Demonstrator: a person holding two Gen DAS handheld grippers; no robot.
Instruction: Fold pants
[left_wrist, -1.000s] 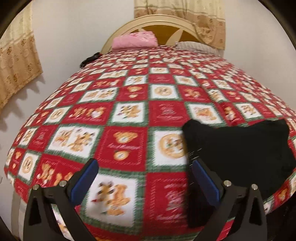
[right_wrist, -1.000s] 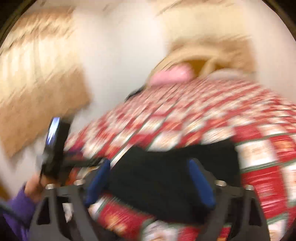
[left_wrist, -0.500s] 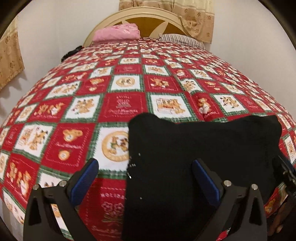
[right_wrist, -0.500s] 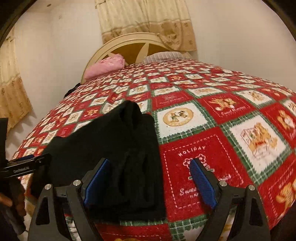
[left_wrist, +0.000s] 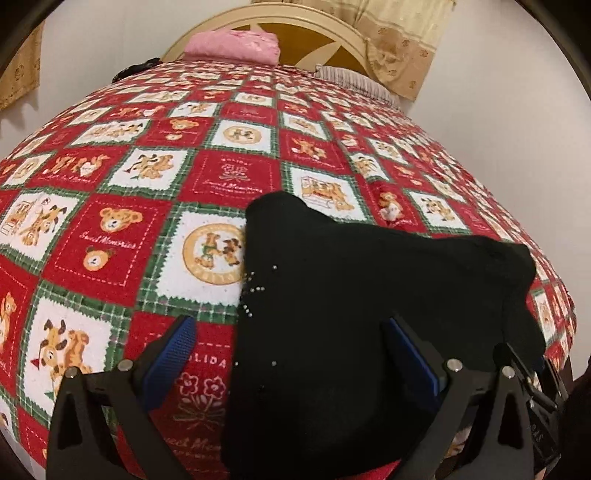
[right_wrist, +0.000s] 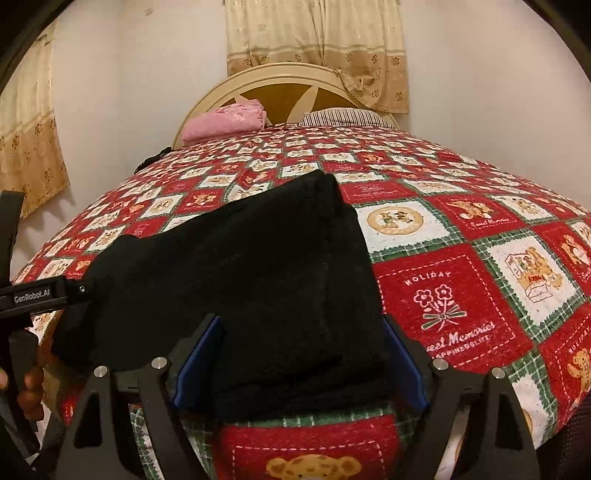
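Pants (right_wrist: 236, 280) lie bunched between my right gripper (right_wrist: 301, 365) jaws, which are closing but not yet pinching; my left gripper (left_wrist: 291, 354) gapes empty. Grabbing several thick layers could drag the whole pile off the bedspread (right_wrist: 461, 295) edge.

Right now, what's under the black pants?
The black pants lie on the red patchwork bedspread, which shows all around them. Whatever sits directly beneath the fabric is covered.
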